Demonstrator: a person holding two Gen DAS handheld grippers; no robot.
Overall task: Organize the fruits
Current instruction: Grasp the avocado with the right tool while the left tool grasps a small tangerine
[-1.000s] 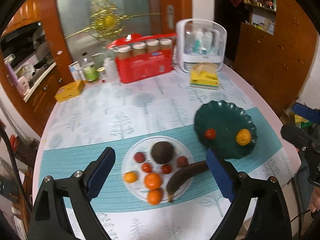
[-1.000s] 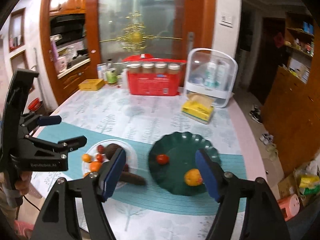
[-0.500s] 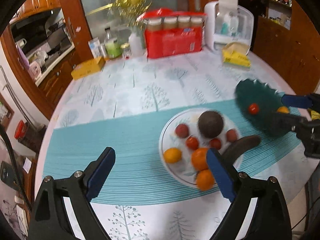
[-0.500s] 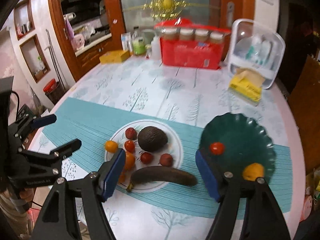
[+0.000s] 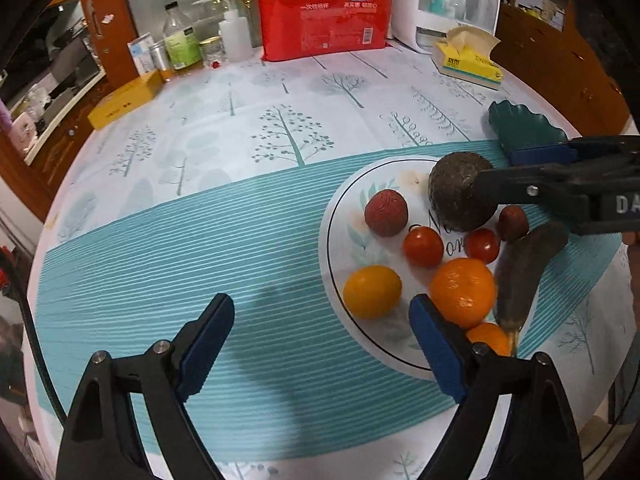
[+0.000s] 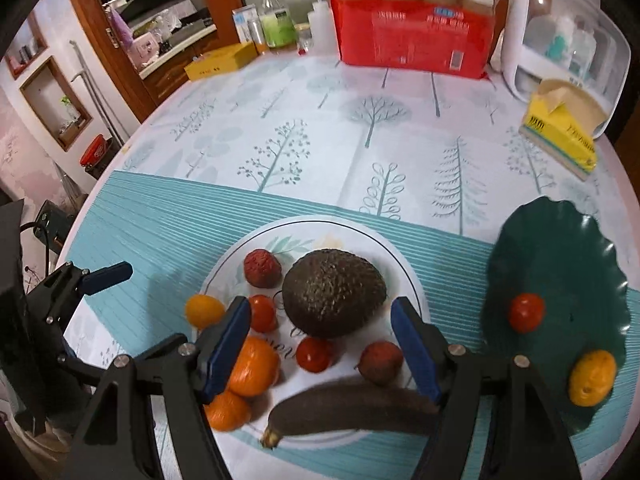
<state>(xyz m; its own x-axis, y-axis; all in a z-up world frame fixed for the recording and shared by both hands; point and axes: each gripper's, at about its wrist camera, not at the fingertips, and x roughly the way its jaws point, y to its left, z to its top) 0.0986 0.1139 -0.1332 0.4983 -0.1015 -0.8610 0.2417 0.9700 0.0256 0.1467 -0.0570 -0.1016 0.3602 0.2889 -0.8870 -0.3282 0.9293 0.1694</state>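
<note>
A white plate (image 6: 404, 264) holds a dark avocado (image 6: 334, 292), two red lychees, several cherry tomatoes, oranges (image 6: 254, 366), a yellow citrus (image 6: 204, 311) and a blackened banana (image 6: 352, 406). A green scalloped plate (image 6: 560, 248) holds a cherry tomato (image 6: 526, 312) and a yellow citrus (image 6: 592, 378). My right gripper (image 6: 320, 346) is open, its fingers straddling the avocado just above the plate. My left gripper (image 5: 320, 344) is open over the teal mat, left of the white plate (image 5: 340, 216); the avocado (image 5: 460, 190) and right gripper show at its right.
At the back of the round table stand a red box of jars (image 6: 416, 36), a white clear-lidded container (image 6: 560, 40), a yellow tissue pack (image 6: 560, 132), bottles (image 5: 182, 44) and a yellow box (image 5: 124, 100). Wooden cabinets surround the table.
Both grippers have come down and closer to the white plate. The right gripper has moved left from the green plate to over the avocado. Both stay open.
</note>
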